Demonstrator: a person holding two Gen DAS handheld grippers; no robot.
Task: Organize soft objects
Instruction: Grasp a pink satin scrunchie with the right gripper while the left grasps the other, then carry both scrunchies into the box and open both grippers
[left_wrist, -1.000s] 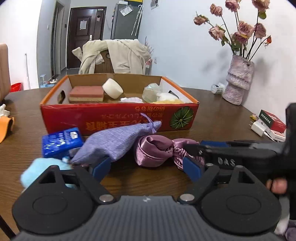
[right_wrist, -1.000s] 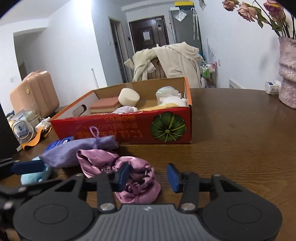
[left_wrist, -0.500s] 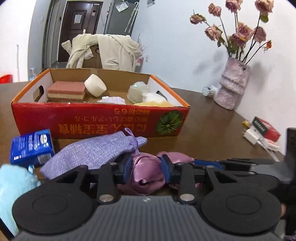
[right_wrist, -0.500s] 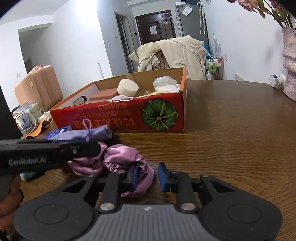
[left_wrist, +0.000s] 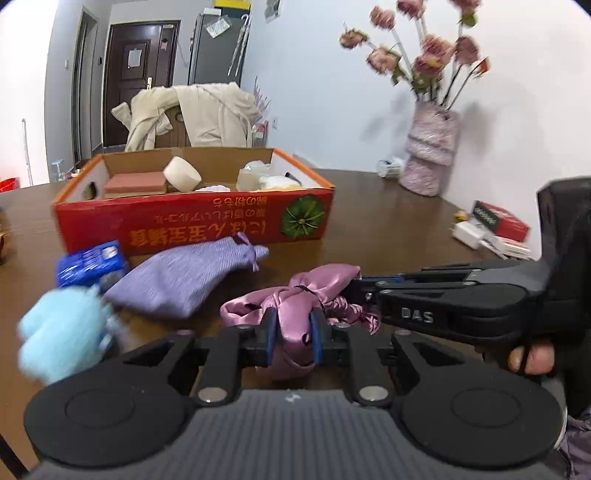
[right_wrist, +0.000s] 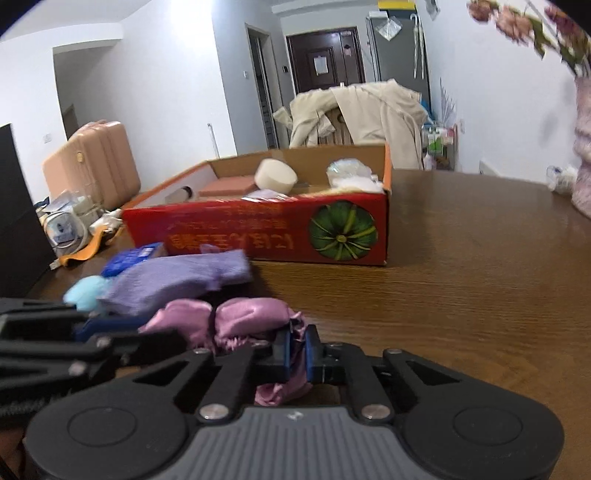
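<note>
A pink satin scrunchie (left_wrist: 295, 299) is held by both grippers above the brown table. My left gripper (left_wrist: 292, 338) is shut on one end of it. My right gripper (right_wrist: 297, 352) is shut on the other end (right_wrist: 236, 317); it enters the left wrist view from the right (left_wrist: 443, 299). A lilac drawstring pouch (left_wrist: 184, 273), a light blue fluffy thing (left_wrist: 62, 332) and a blue packet (left_wrist: 90, 264) lie to the left. A red cardboard box (left_wrist: 192, 225) behind holds a pink sponge (left_wrist: 133, 182), a cream roll (left_wrist: 183, 179) and other soft items.
A vase of dried roses (left_wrist: 430, 158) stands at the back right. A red box and a white charger (left_wrist: 491, 229) lie at the right table edge. A chair draped with a beige coat (left_wrist: 192, 118) stands behind the table. A suitcase (right_wrist: 92, 162) stands at left.
Both grippers have closed on the pink scrunchie and lifted it off the table. Both cameras have risen; the pouch and box look lower and further off.
</note>
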